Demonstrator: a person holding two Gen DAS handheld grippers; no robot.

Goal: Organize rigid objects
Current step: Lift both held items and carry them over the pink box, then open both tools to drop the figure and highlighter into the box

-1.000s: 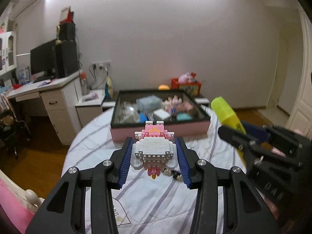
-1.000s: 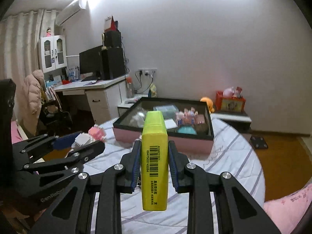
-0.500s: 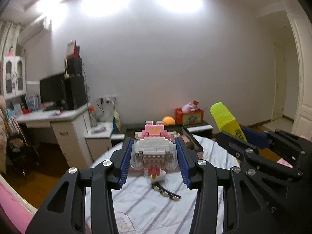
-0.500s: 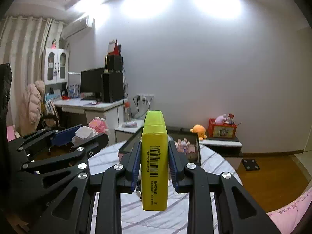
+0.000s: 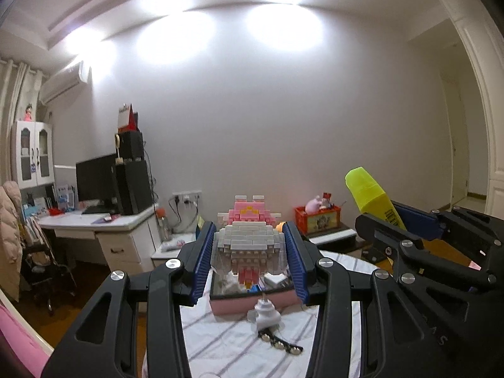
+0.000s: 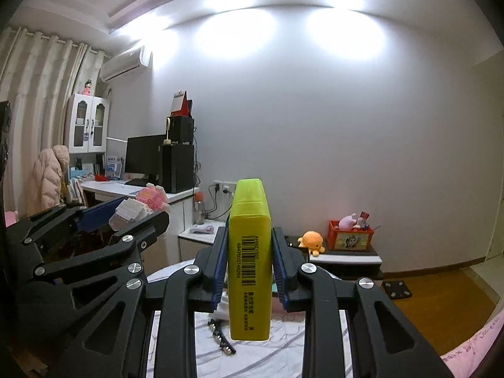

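A black monitor (image 6: 143, 159) stands on the white desk (image 6: 126, 189) at nine o'clock; an orange plush octopus (image 6: 312, 242) sits at three o'clock.

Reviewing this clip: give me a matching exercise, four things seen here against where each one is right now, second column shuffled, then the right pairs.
Things:
1. yellow highlighter
2. brick-built figure
3. orange plush octopus
4. white plug adapter

Places:
A. on the striped cloth, just in front of the pink tray
B. clamped in the right gripper
C. on the low dark shelf by the wall
D. clamped in the left gripper

Pairs: 1-B, 2-D, 3-C, 4-A
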